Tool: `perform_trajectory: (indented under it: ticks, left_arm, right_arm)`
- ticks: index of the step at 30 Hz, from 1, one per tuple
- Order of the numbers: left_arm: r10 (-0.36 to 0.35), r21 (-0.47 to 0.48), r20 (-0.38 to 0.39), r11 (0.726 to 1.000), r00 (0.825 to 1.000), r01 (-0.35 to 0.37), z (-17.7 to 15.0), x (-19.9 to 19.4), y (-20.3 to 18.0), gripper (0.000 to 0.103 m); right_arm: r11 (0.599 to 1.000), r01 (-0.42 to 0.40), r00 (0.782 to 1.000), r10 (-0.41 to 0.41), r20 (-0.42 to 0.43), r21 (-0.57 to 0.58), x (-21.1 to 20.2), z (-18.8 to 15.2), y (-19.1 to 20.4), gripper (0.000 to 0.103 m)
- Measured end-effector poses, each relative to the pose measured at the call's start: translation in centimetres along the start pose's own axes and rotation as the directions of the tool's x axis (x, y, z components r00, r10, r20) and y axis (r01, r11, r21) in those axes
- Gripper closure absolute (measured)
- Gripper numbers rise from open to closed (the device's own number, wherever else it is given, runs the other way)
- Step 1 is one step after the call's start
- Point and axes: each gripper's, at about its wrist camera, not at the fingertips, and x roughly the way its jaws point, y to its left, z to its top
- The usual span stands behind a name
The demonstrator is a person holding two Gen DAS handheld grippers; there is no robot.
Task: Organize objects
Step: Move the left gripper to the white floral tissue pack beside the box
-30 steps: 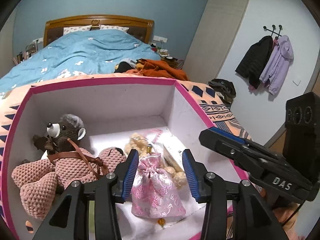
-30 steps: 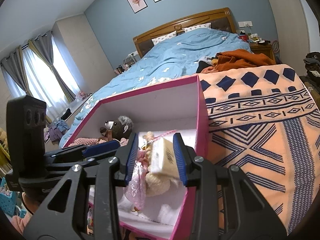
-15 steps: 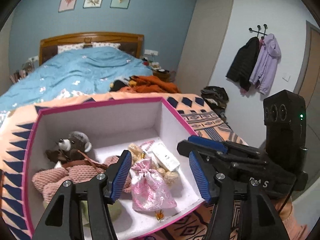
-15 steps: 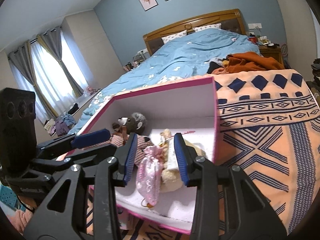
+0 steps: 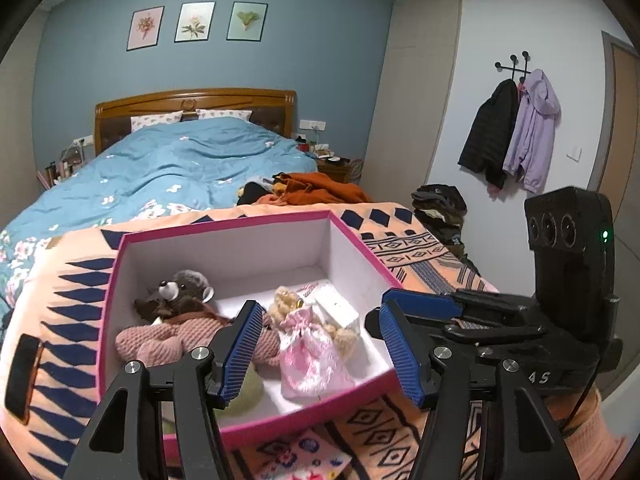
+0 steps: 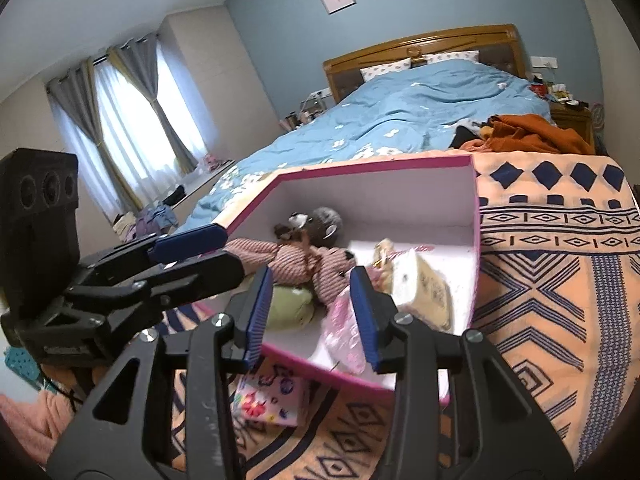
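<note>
Box, pink-rimmed cardboard with white walls, lidless, resting on an orange patterned blanket at the foot of a bed. Contents: one knitted teddy bear in a pink jumper, lying along the left side; one pink satin drawstring pouch near the front wall; one pale plush toy partly under the pouch; one small white carton leaning on it; one green soft item, only partly seen. Left gripper: fingers apart, nothing between the pads, jaws having just been opening, poised above the pouch. Right gripper: fingers parted more narrowly, jaws having just been opening a little, empty. Handling, by estimate: pouch light, limp and slippery, best pinched at the gathered neck; bear soft and compressible, take by the torso; carton stiff but crushable, grip across its narrow faces. Flowered pink card lies outside, just before the box.
</note>
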Motion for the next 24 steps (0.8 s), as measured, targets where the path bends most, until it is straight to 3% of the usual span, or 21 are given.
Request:
perform_trajectory:
  ticks: [6,10,12,24]
  left_arm:
    - [-0.016,-0.021,-0.01,1.0,1.0,0.016,-2.2,-1.8,0.9,0.04]
    - [-0.105,-0.08,-0.038,0.992,0.994,0.102,-4.5,-2.4,2.3,0.039]
    - [-0.069,-0.069,-0.043,0.995,0.997,0.066,-5.9,-2.6,2.6,0.039]
    - [-0.08,-0.228,-0.211,0.973,0.974,0.03,-12.3,1.0,5.4,0.04]
  right_arm:
    - [0.998,-0.052,0.998,0.051,-0.038,-0.043,-0.8,-1.6,1.8,0.06]
    - [0.995,-0.076,0.995,0.07,-0.077,-0.066,-0.8,-3.5,2.8,0.058]
    - [0.995,-0.078,0.992,0.071,-0.1,-0.068,-0.5,-4.4,3.1,0.057]
    - [0.999,-0.046,0.971,0.042,-0.235,-0.011,3.6,-8.2,2.2,0.057]
